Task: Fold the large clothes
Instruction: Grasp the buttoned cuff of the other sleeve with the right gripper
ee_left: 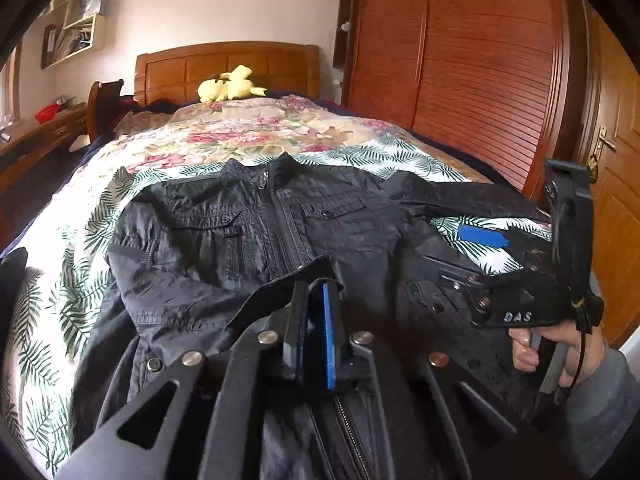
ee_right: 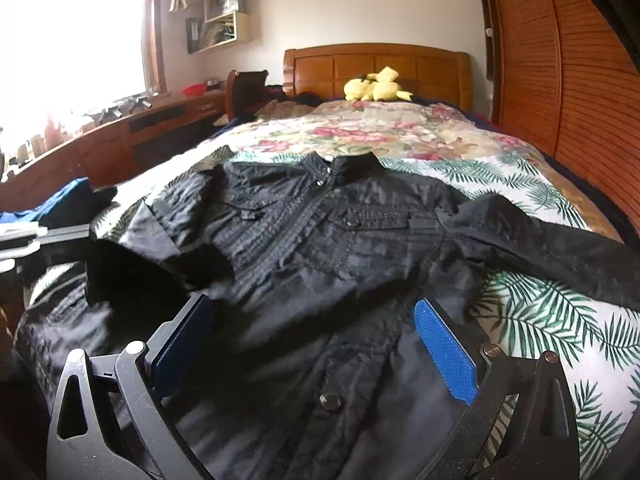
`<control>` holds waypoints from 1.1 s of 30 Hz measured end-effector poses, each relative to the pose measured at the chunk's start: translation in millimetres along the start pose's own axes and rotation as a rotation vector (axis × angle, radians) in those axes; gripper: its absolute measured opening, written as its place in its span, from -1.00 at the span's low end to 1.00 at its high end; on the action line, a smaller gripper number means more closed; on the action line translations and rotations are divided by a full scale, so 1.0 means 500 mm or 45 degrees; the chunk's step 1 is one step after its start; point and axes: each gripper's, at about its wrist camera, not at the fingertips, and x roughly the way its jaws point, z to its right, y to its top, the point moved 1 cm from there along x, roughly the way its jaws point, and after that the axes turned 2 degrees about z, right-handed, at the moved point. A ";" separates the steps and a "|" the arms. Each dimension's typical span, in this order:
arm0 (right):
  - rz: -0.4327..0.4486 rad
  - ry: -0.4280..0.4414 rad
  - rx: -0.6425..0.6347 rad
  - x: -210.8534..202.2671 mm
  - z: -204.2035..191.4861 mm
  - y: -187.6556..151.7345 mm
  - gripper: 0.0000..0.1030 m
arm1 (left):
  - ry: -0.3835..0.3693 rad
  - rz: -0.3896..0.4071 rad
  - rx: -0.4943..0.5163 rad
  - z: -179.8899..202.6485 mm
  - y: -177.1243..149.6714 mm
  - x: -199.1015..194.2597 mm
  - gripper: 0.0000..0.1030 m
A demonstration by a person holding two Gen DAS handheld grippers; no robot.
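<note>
A black zip jacket point(ee_left: 288, 220) lies front up on the bed, collar toward the headboard; the right wrist view also shows the jacket point(ee_right: 320, 240). Its left sleeve point(ee_left: 240, 296) is drawn across the chest, and my left gripper point(ee_left: 316, 284) is shut on the cuff end. The other sleeve point(ee_right: 540, 240) stretches out to the right over the leaf-print sheet point(ee_right: 540, 312). My right gripper point(ee_right: 312, 304) hangs open just above the jacket's lower front, nothing between its blue pads point(ee_right: 448, 356). In the left wrist view the right gripper point(ee_left: 452, 248) sits by the jacket's right edge, held by a hand point(ee_left: 560, 344).
A floral quilt point(ee_left: 248, 128) covers the far half of the bed, with a yellow plush toy point(ee_left: 230, 84) at the wooden headboard point(ee_left: 224, 64). A slatted wardrobe point(ee_left: 460, 60) and a door point(ee_left: 616, 184) stand on the right. A desk point(ee_right: 140, 132), a chair point(ee_right: 246, 88) and blue cloth point(ee_right: 60, 200) lie left.
</note>
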 end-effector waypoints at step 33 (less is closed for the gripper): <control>-0.349 0.283 -0.092 0.237 -0.181 -0.023 0.75 | 0.194 0.063 -0.030 -0.200 -0.078 -0.133 -0.39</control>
